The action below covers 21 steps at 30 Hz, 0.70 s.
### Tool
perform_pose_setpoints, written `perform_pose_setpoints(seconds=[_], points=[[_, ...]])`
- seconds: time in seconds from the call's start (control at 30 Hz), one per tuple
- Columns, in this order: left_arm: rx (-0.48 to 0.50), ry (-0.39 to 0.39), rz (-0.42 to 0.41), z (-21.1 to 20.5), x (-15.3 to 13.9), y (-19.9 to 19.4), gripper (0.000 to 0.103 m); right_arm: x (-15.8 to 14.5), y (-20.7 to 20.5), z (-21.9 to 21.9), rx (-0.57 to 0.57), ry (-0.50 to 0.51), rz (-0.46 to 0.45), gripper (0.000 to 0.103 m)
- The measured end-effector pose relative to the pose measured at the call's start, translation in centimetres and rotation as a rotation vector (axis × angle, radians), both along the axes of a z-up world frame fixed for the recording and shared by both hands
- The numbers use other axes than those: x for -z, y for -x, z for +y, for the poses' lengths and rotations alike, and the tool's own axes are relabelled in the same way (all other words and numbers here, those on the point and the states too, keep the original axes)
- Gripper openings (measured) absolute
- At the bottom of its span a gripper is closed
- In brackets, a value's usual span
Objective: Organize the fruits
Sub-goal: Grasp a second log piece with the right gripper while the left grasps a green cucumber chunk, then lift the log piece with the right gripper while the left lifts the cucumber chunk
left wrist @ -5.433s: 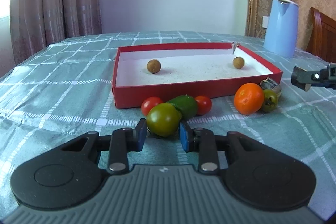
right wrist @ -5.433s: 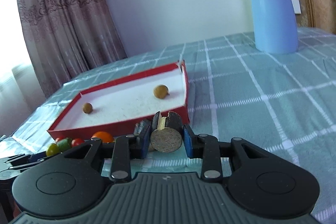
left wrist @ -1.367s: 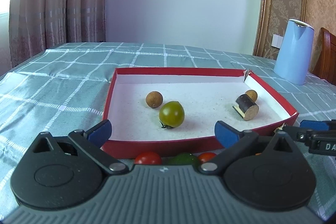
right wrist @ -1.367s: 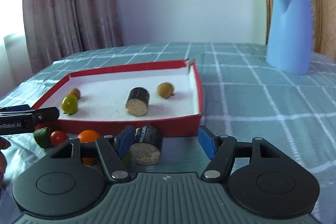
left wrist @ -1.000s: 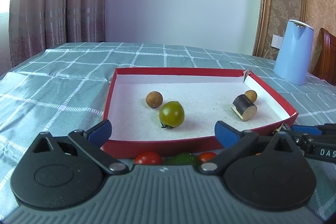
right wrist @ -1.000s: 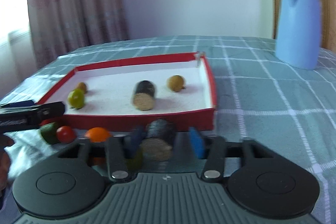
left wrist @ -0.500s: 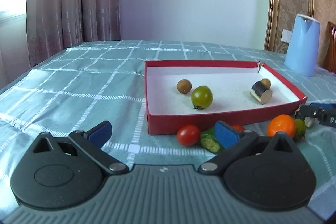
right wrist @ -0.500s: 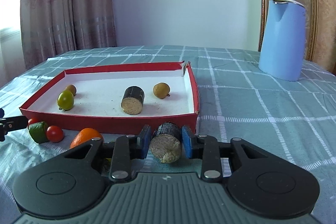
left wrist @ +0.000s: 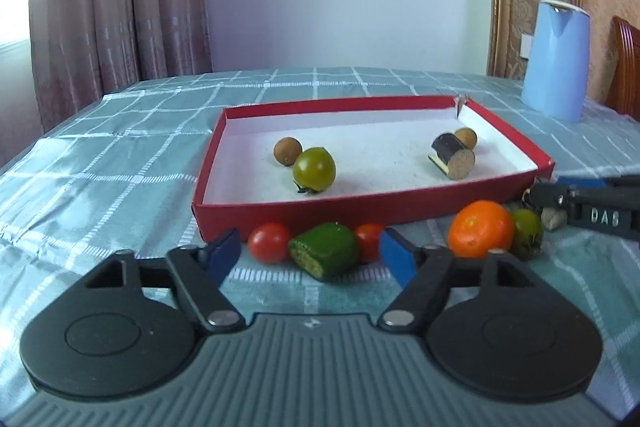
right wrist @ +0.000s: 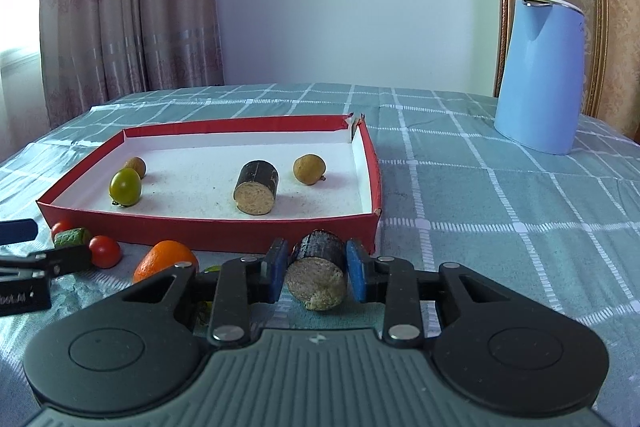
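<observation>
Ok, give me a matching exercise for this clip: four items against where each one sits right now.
Items:
1. green tomato
2. orange
3. dark cut piece
4. blue jug

Places:
A. between the right gripper pads
B. inside the red tray
C. on the cloth in front of the tray
D. standing far right on the table

Pairs: 1-B, 2-C, 3-A, 4-D

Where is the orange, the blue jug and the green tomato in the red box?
orange (left wrist: pixel 480 229), left wrist view, middle of its skin.
blue jug (right wrist: pixel 538 75), right wrist view, middle of its body.
green tomato (left wrist: pixel 314 169), left wrist view, its front side.
</observation>
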<state>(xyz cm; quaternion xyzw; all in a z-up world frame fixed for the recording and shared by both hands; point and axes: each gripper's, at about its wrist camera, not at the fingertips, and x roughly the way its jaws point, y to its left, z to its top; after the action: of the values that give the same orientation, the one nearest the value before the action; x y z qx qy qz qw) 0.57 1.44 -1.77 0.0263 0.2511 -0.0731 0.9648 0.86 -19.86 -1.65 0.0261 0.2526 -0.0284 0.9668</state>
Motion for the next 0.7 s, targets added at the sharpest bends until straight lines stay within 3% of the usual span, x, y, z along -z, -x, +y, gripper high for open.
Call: perform_pose_setpoints(seconds=[0.03,0.07,0.2,0.7], points=[[0.007,0.01,0.009,-0.1,0.1,-0.1,0.053,0.0,-0.1,0.0,0.002,-0.001,0.006,0.031],[0.009,0.017,0.002,-0.1,0.1,-0.1,0.047,0.0,-0.1,-0.1,0.001,-0.006,0.005,0.031],[0.033,0.024,-0.008,-0.1,0.1,0.1,0.034,0.1,-0.1,-0.2,0.001,-0.015,0.005,0.031],[0.099,0.03,-0.018,1.3,-0.4,2.7,0.031,0.1,0.0,-0.2,0.001,-0.014,0.004,0.031]])
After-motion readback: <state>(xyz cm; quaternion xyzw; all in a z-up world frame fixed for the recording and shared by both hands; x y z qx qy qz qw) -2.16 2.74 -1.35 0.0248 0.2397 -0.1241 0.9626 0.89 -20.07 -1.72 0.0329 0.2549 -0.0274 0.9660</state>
